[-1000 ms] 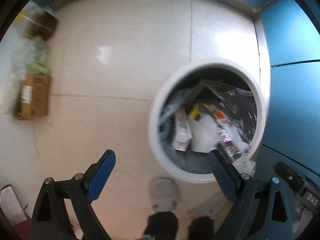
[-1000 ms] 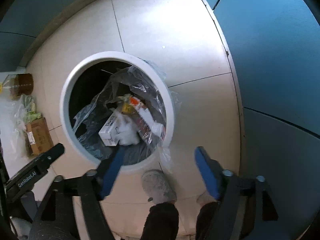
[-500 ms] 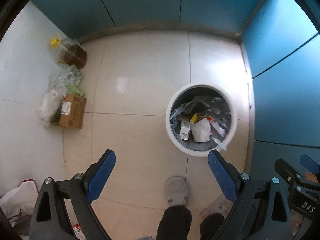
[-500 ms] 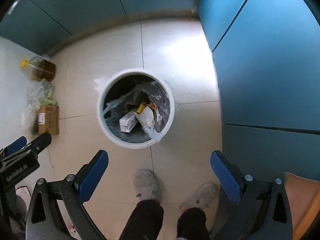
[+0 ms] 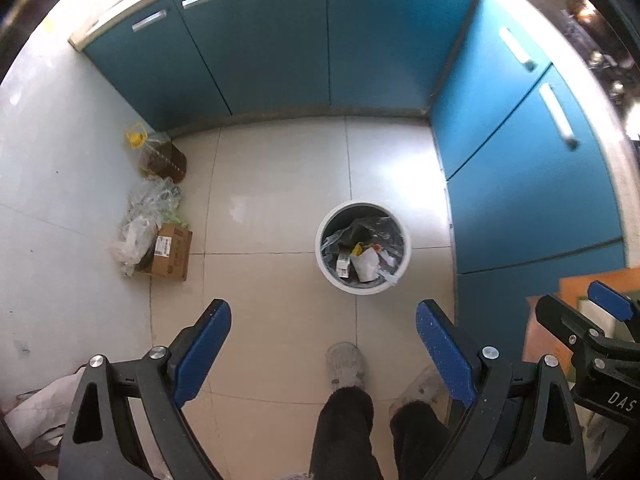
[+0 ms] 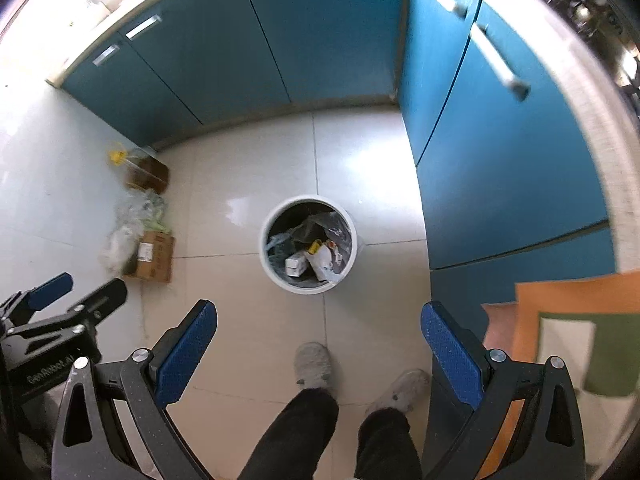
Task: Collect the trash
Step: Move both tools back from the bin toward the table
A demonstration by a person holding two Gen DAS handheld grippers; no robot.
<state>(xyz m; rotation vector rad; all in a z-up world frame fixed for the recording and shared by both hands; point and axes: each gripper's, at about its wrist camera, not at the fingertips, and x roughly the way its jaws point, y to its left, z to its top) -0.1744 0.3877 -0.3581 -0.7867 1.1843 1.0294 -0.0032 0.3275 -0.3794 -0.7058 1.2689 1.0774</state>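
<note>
A white round trash bin (image 5: 325, 256) stands on the tiled floor far below, lined with a clear bag and holding a small white carton, crumpled paper and wrappers. It also shows in the right wrist view (image 6: 267, 258). My left gripper (image 5: 323, 320) is open and empty, high above the floor. My right gripper (image 6: 319, 322) is open and empty, at a similar height. Each gripper shows at the edge of the other's view.
Blue cabinets (image 5: 280, 40) line the back and right. By the left wall sit a cardboard box (image 5: 170, 252), plastic bags (image 5: 146, 208) and an oil bottle (image 5: 162, 156). The person's feet (image 5: 344, 364) stand in front of the bin. An orange surface (image 6: 560, 308) is at right.
Both grippers have risen from just above the bin to well above the floor. The bin looks much smaller and the cabinets have come into view. The right gripper's fingers have spread wider.
</note>
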